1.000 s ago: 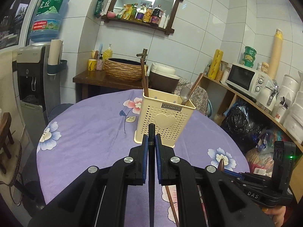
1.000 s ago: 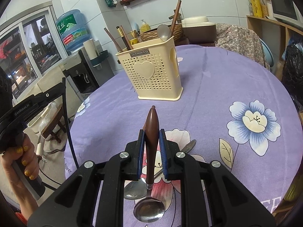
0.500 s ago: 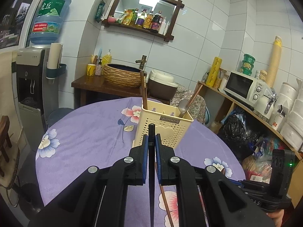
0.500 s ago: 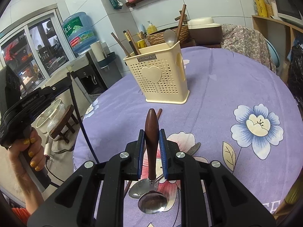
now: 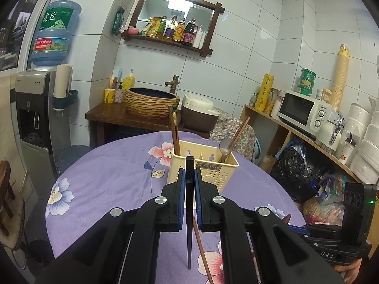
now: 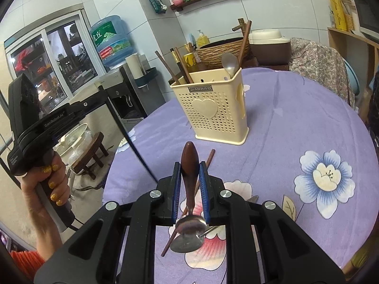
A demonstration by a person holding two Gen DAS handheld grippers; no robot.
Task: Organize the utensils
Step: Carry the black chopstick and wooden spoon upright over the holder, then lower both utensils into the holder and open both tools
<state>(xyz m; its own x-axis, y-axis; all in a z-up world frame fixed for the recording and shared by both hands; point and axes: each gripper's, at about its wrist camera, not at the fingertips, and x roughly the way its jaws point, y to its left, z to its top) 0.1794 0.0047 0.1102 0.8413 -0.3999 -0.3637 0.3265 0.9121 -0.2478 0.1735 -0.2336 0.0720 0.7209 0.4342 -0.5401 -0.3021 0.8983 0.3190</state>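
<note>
Left gripper (image 5: 190, 177) at lower centre of its view, jaws clamped narrowly, right gripper (image 6: 190, 177) at lower centre of its view, jaws clamped slightly wider, person's hand (image 6: 48, 179) at left edge gripping a handle

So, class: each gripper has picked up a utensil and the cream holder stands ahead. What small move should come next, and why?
Probably carry the left gripper forward over the holder and tip its dark chopstick point-down into the compartment with the other chopsticks. It is clamped and clear of the table, while the right gripper grips its spoon, which belongs beside the spoon already stored.
</note>
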